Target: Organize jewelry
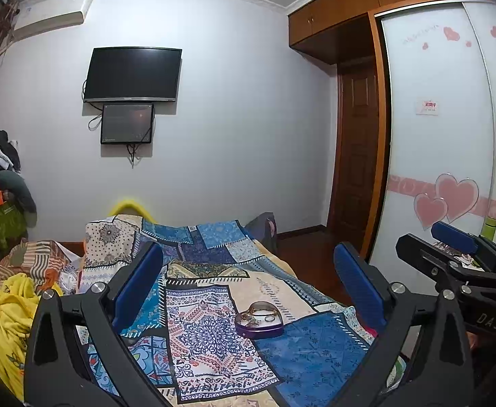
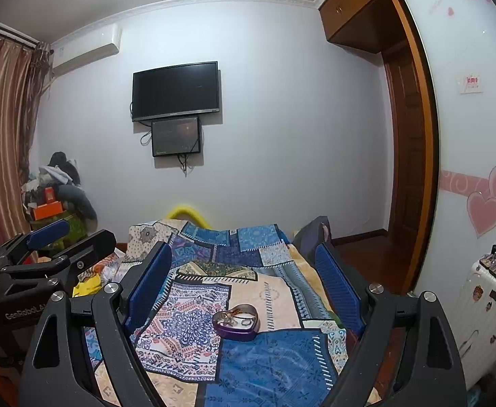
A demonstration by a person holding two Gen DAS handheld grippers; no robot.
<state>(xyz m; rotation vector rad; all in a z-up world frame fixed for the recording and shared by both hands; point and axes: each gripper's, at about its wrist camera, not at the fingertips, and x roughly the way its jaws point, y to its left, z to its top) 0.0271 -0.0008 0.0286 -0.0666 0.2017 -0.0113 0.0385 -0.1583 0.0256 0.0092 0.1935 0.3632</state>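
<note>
A patchwork bedspread in blues and creams covers the bed, and on it sits a purple heart-shaped tin holding jewelry. Both grippers — left gripper, right gripper — hover above it, jaws wide apart, empty. A dark television hangs on the pale wall.

- a patchwork bedspread in blue, cream and pink covers the bed
- a dark television hangs on the far wall, a smaller screen just below it
- a white wardrobe door carries pink heart stickers
- striped curtains hang at the left
</note>
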